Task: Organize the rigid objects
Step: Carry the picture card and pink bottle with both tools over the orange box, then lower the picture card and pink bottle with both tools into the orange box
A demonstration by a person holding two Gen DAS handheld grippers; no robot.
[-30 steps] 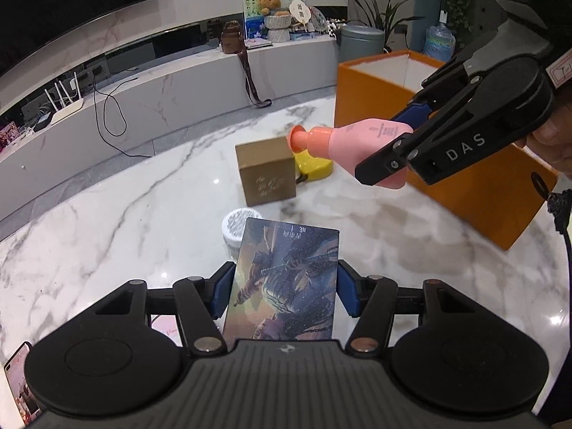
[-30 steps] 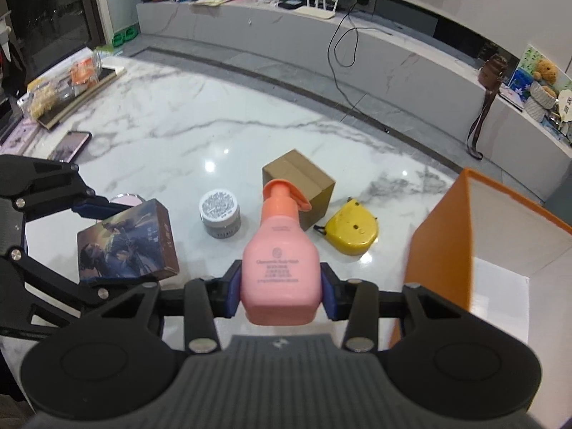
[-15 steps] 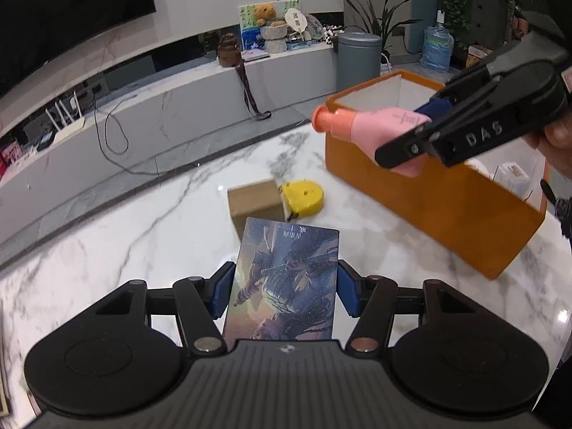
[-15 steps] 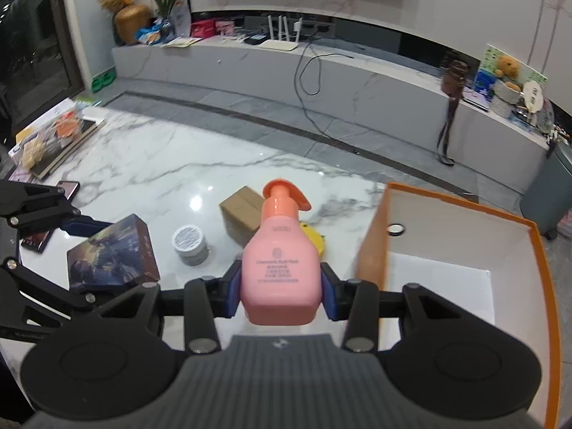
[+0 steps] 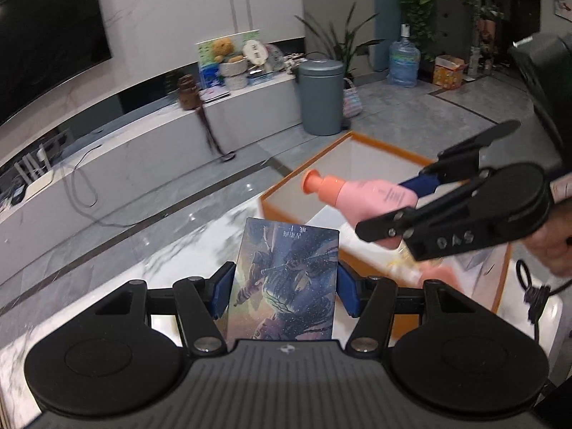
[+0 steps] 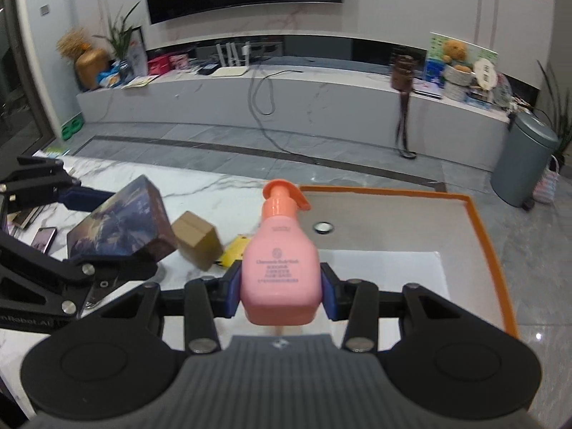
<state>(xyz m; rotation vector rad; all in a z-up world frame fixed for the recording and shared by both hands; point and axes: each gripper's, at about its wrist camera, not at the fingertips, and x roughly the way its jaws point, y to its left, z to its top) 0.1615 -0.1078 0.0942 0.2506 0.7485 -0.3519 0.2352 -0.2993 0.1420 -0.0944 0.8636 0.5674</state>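
My right gripper [image 6: 280, 291] pinched the pink bottle [image 6: 280, 271] by its smooth sides, above the open orange box [image 6: 479, 228] — its white floor had lots of free room. The bottle's long way ran straight ahead, orange pump cap farthest from me. My left gripper [image 5: 286, 291] squeezed the flat picture box [image 5: 287, 279] over the shiny marble table [image 5: 171, 261] — close to the orange rim.

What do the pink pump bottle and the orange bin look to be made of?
Pink pump bottle: likely plastic, smooth, matte, with a moulded orange pump. Orange bin: probably rigid board or plastic, thin straight walls, orange outside, pale inside; unclear which.
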